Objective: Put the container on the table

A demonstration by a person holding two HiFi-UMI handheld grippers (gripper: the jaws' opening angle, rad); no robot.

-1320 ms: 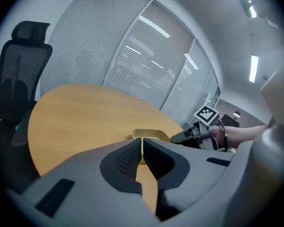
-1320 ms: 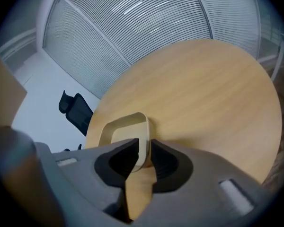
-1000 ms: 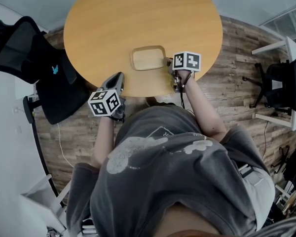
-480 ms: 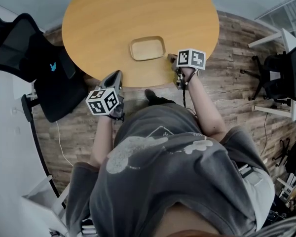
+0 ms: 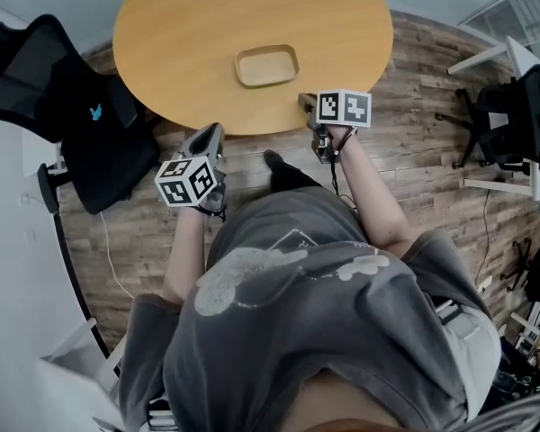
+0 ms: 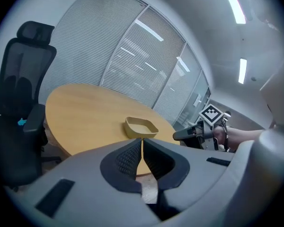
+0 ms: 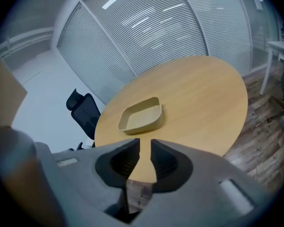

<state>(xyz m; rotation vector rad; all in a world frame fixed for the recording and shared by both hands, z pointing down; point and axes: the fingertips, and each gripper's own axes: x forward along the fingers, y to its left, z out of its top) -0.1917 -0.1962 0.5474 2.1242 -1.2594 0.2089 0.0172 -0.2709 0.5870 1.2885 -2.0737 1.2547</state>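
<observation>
Container (image 5: 266,66) sits upright on round wood table (image 5: 207,21), toward the near edge, touching neither claw. Tan, shallow, rounded rectangle; its inside looks bare in the right gripper view.

Left gripper (image 5: 213,135) is off the table, over the floor (image 5: 414,156), just beside the near rim. In its own view the pads are pressed almost together, only a hairline slit, nothing between them. Right gripper (image 5: 304,101) is at the table's near edge, right of the container and apart from it. Its jaws stand a narrow gap apart and grip nothing; tabletop shows through the gap.

Around: black office chair (image 5: 40,70) left of table, close to its rim. Second dark chair (image 5: 522,106) and a white desk (image 5: 513,57) on the right, well apart from the table. Dark shoe (image 5: 283,171) on the floor below the rim. Blinds (image 6: 128,65) on the glass wall behind the table, ceiling lights (image 6: 232,4) above.

Hidden or cut: the grey shirt (image 5: 324,331) fills the lower head view and covers the floor there. Right chair is cropped by the frame. Each gripper body blocks the bottom of its own view. Blue mark on the left chair is too small to read.
</observation>
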